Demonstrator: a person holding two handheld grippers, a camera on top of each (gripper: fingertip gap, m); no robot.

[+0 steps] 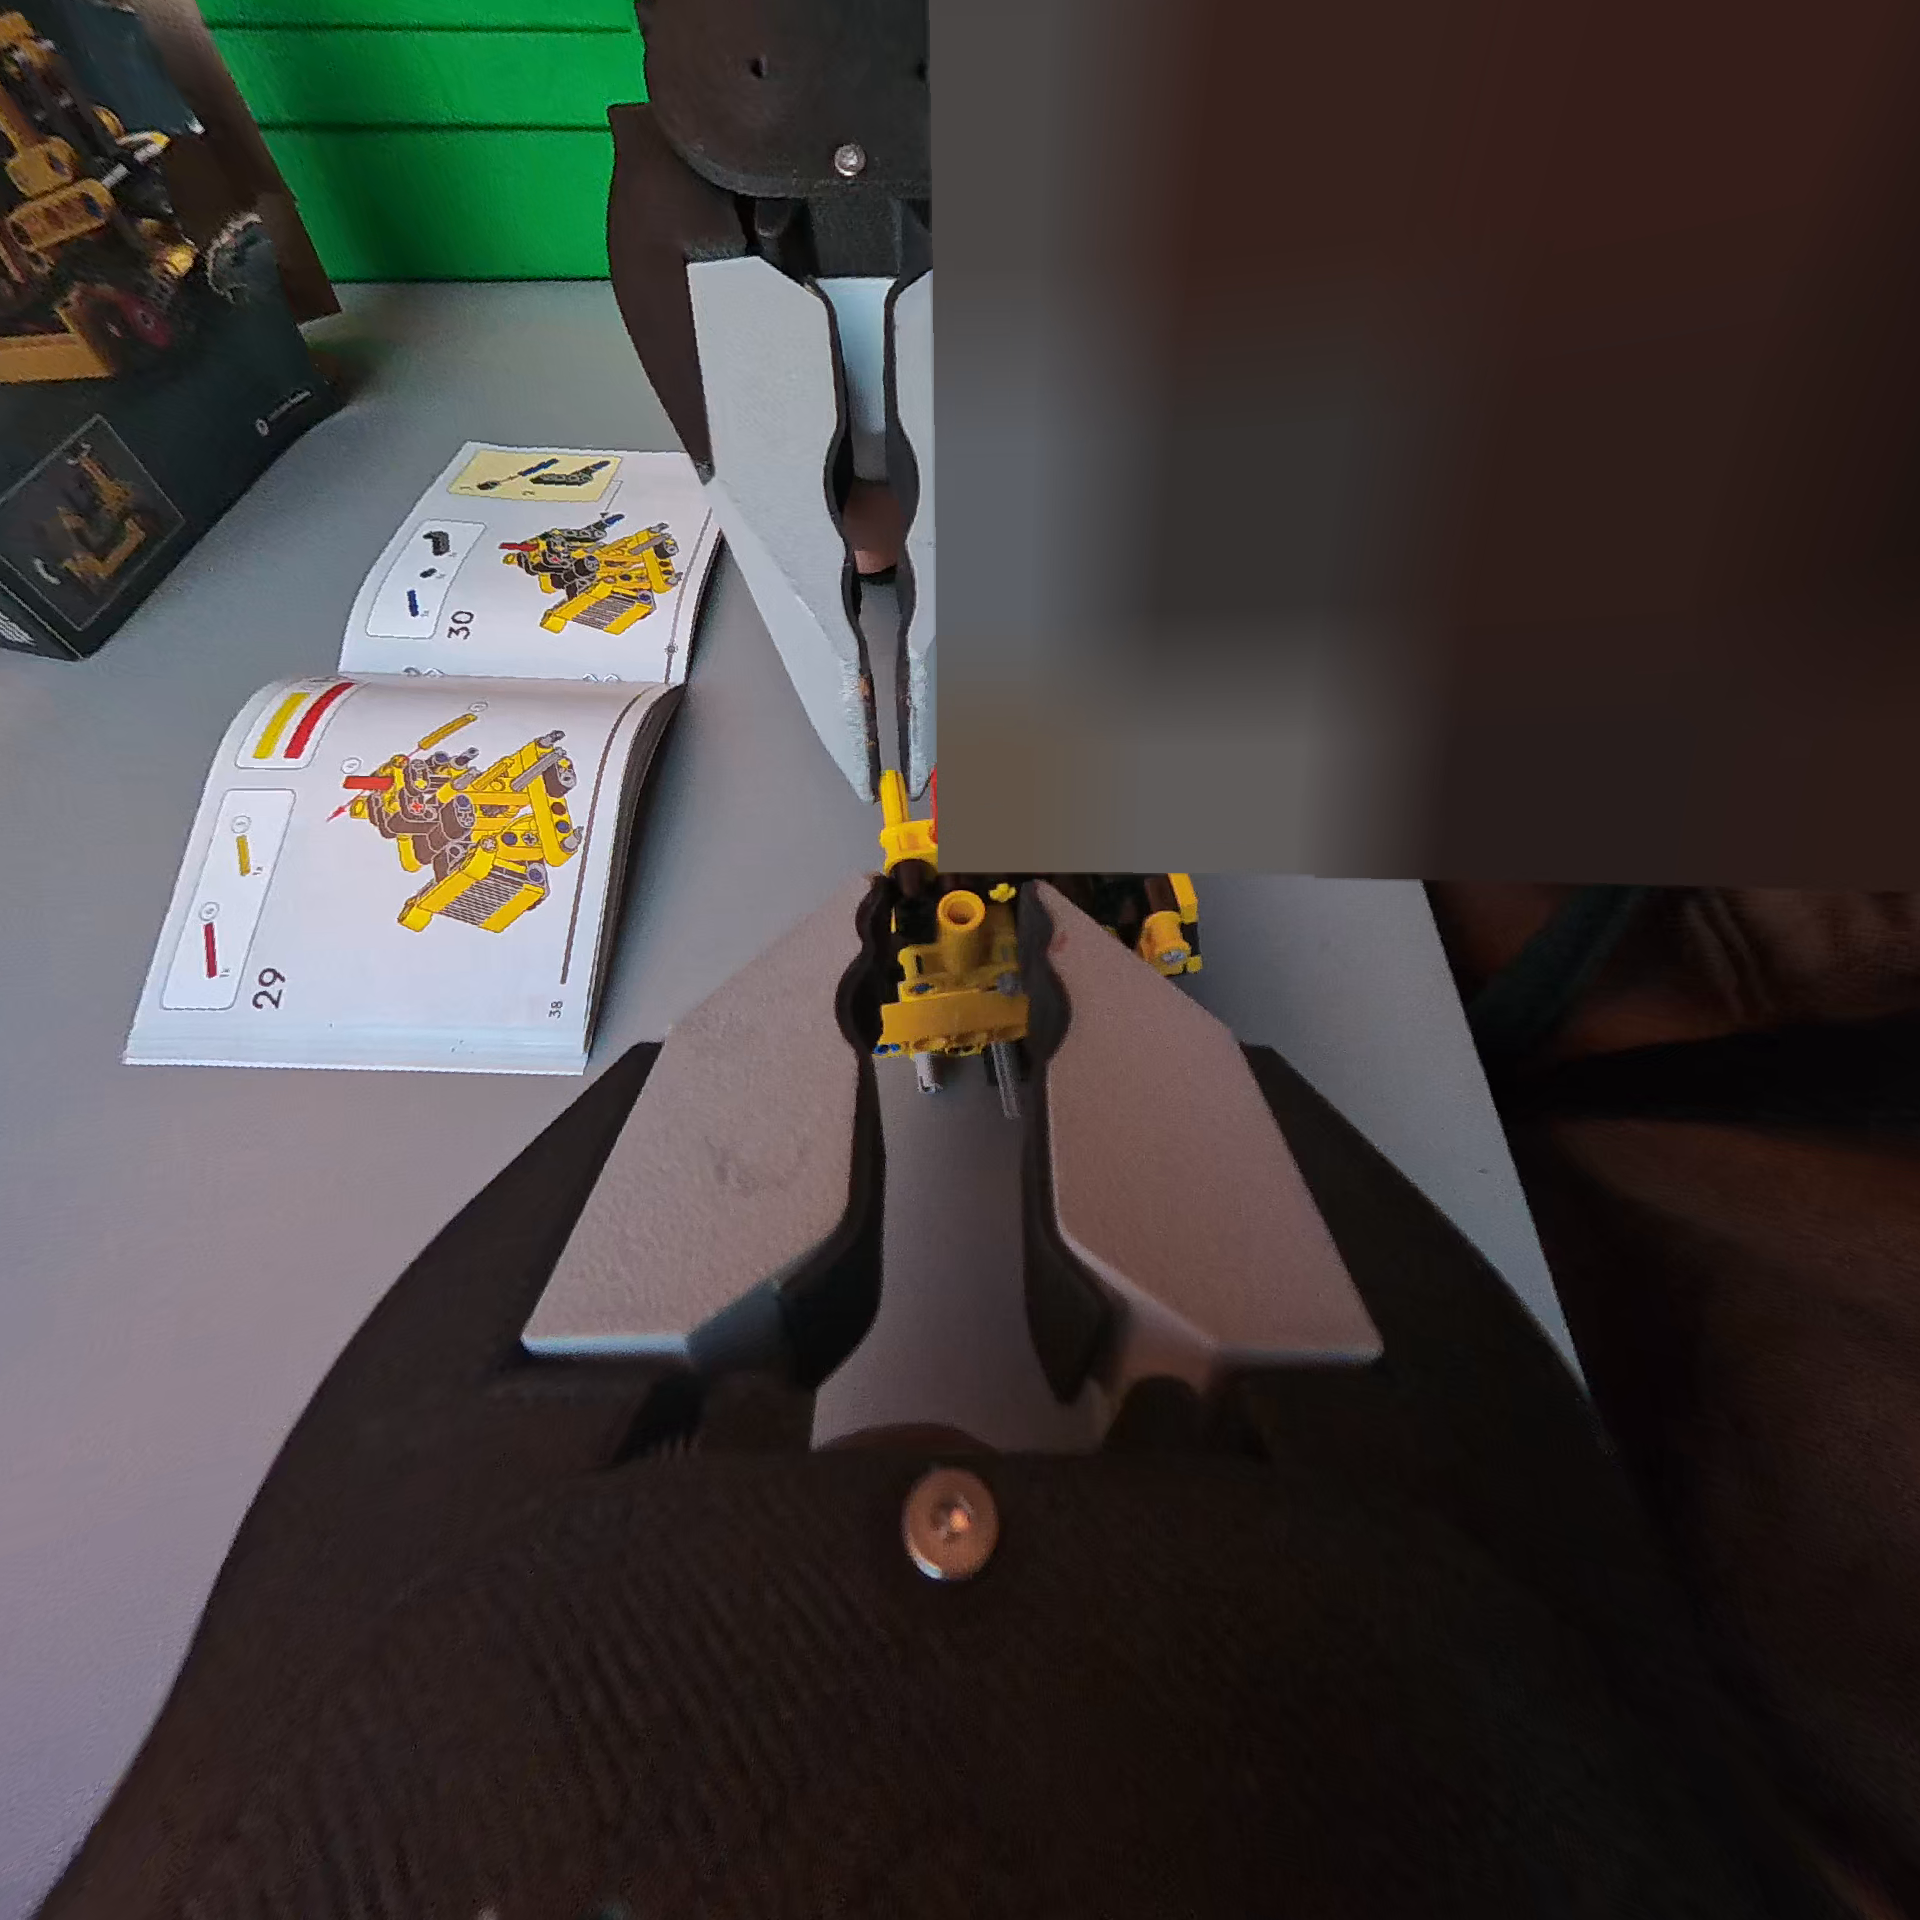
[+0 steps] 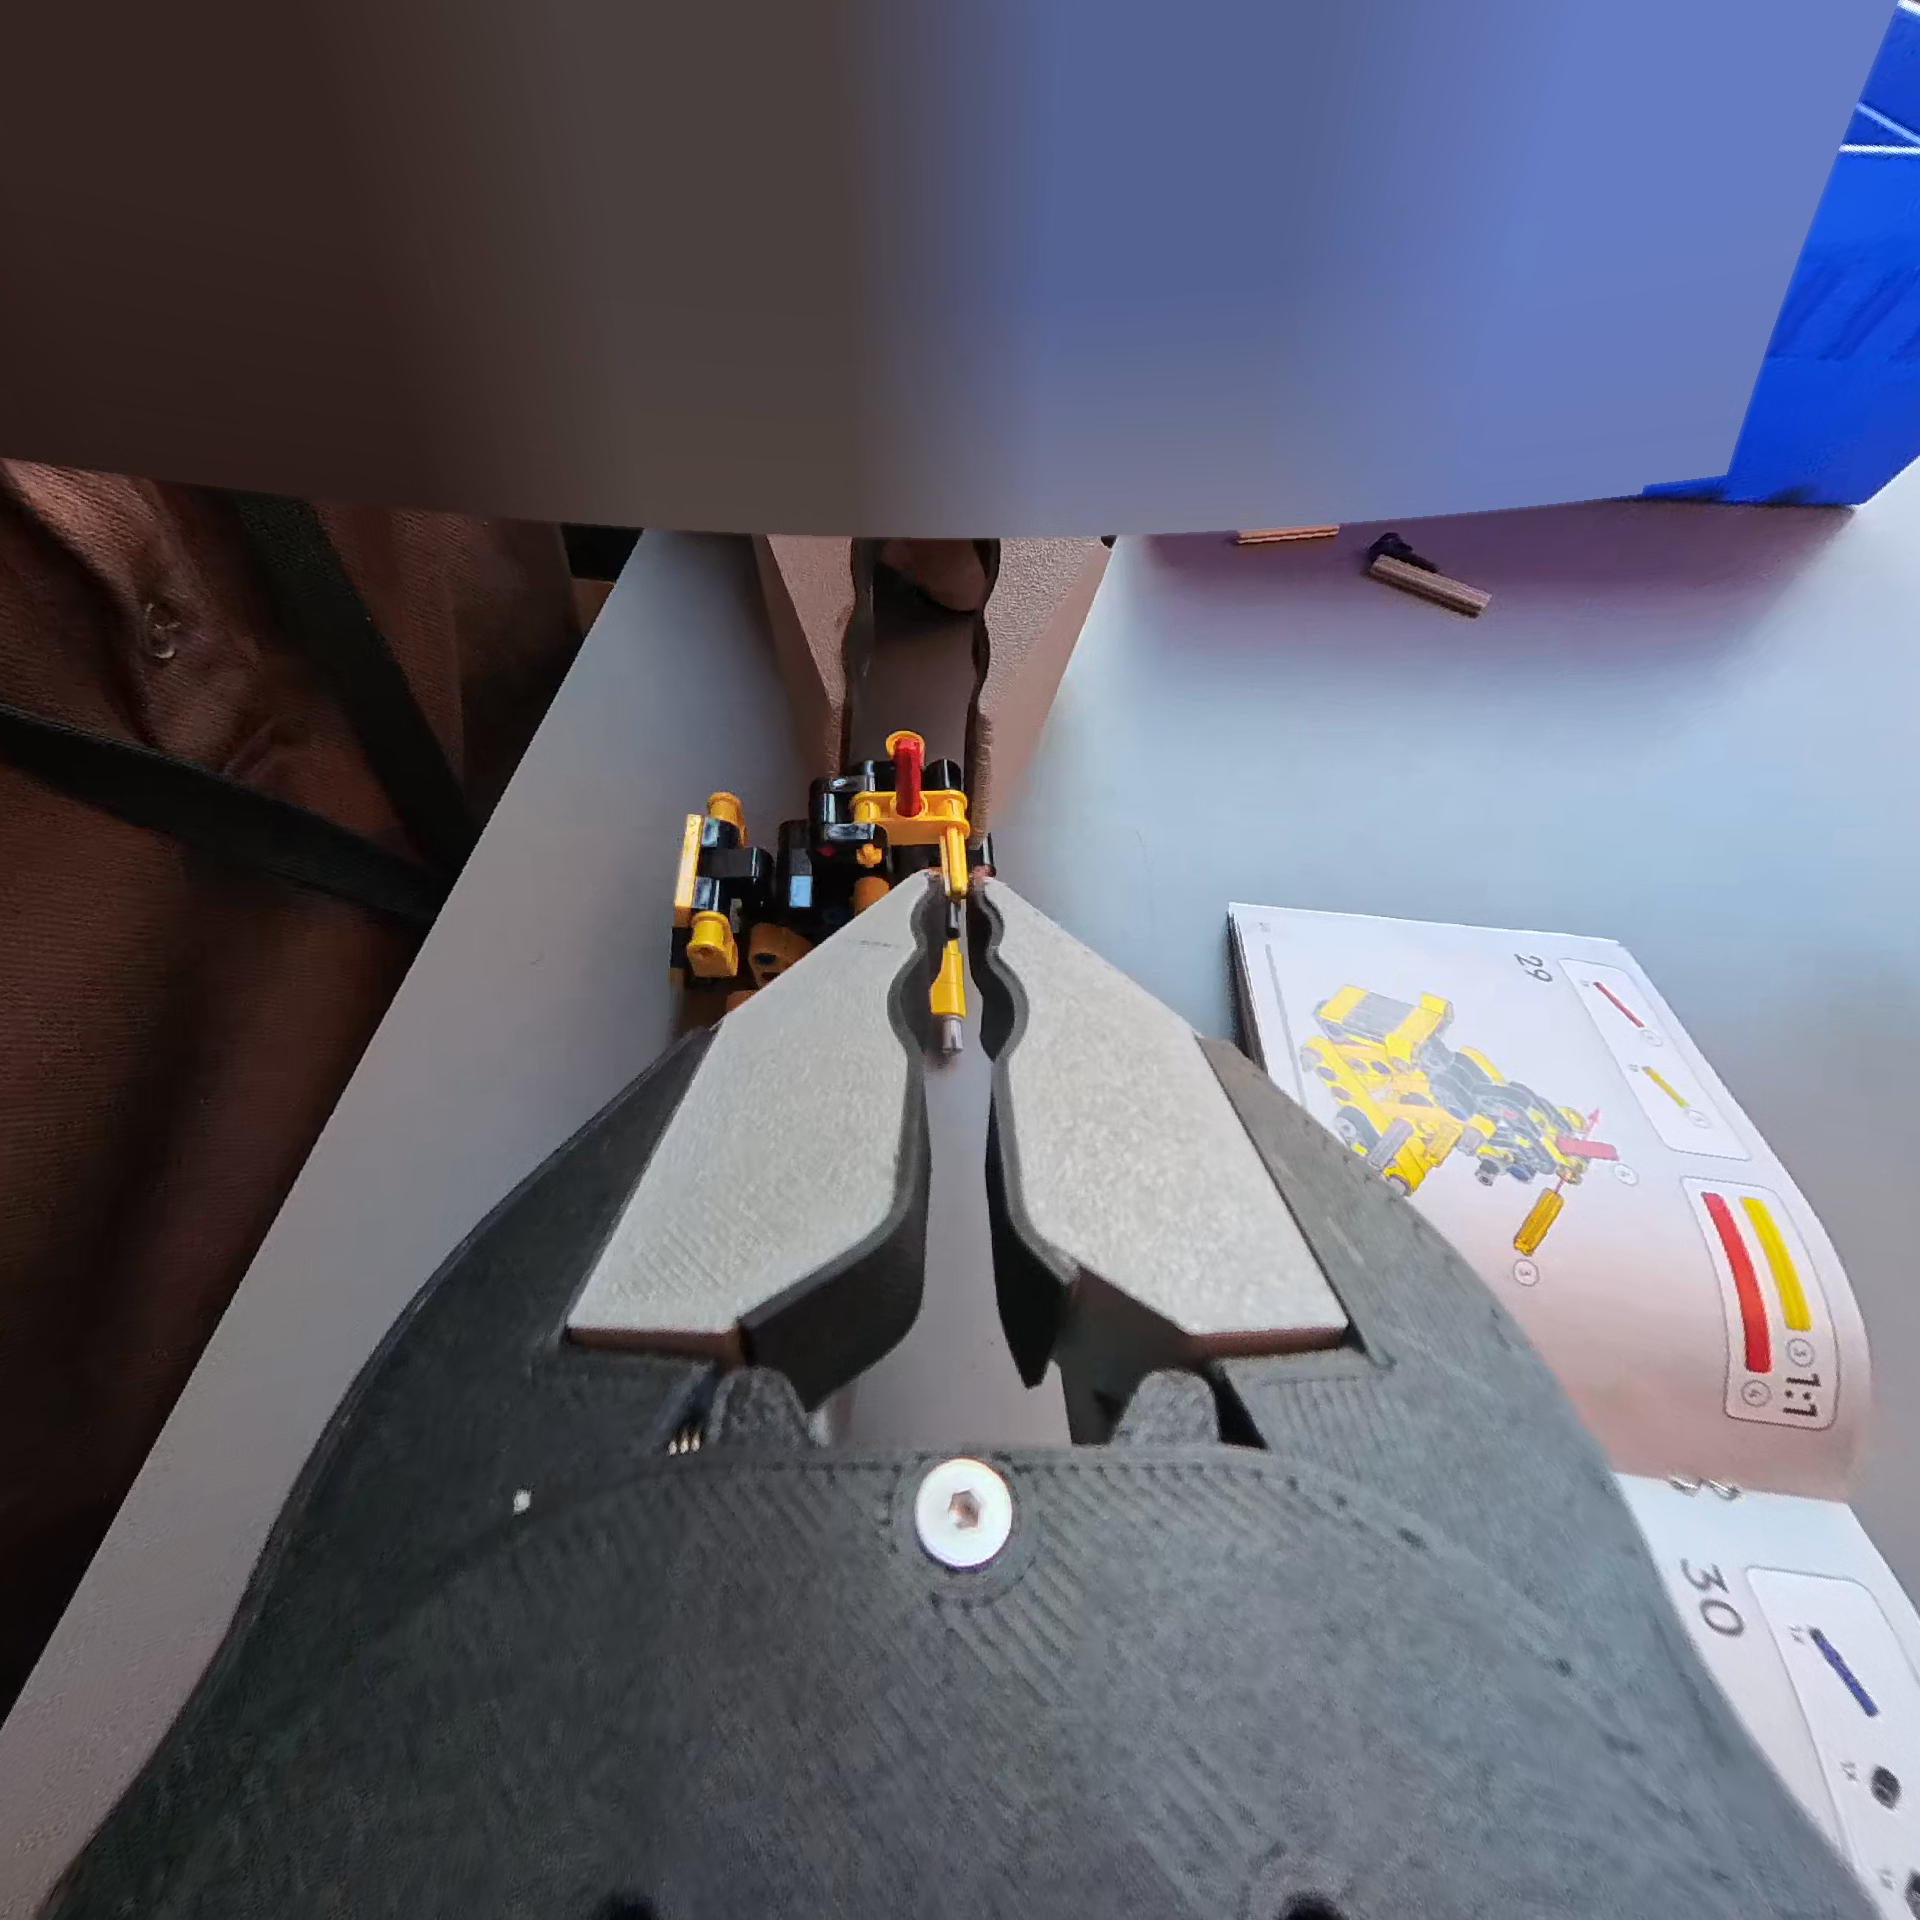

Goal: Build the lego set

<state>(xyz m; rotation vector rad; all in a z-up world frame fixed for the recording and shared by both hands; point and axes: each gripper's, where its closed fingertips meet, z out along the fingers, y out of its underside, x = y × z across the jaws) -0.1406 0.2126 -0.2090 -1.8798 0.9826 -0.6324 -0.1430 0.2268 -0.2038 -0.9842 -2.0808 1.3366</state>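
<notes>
Grey tabletop (image 1: pixel 312 1247) carries an open instruction booklet (image 1: pixel 416 831). At its edge, left gripper (image 1: pixel 951 904) clamps the yellow-black lego model (image 1: pixel 951 987); right gripper (image 2: pixel 951 883) pinches its yellow axle (image 2: pixel 948 982).

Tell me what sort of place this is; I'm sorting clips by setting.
Probably an indoor desk set up for toy building. A plain grey table holds an open instruction booklet, the set's box and a half-built yellow model. A green wall stands behind.
</notes>
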